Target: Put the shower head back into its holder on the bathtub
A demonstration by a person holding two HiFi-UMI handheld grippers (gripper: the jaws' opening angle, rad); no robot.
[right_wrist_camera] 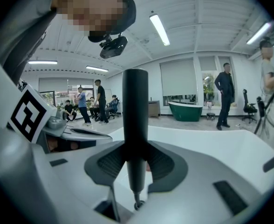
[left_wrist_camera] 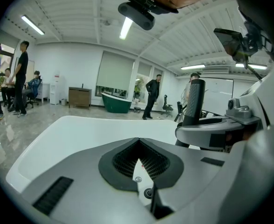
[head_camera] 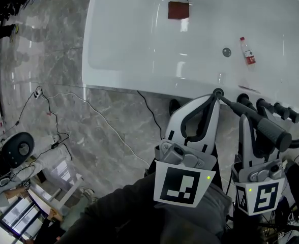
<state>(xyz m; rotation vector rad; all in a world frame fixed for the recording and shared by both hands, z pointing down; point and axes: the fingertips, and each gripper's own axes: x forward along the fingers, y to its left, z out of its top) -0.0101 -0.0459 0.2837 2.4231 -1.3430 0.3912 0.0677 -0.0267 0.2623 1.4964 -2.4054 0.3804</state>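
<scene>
Shower head (right_wrist_camera: 136,115), black with a cylindrical handle, stood clamped upright between the 2 jaws of the right gripper (right_wrist_camera: 136,164). It sat just above the near rim of the white bathtub (head_camera: 139,44), beside the black tap fittings (head_camera: 264,105). Left gripper (left_wrist_camera: 138,146): jaws met at the tips, nothing between. In the tub lay a red square cloth (head_camera: 178,10) and a small clear plastic bottle (head_camera: 247,51).

White bathtub (head_camera: 139,44), grey veined marble floor (head_camera: 53,65).
I see a dark red square (head_camera: 178,9), a clear bottle (head_camera: 247,51) with a red label, and a shower head (head_camera: 271,128) that is black all over.
</scene>
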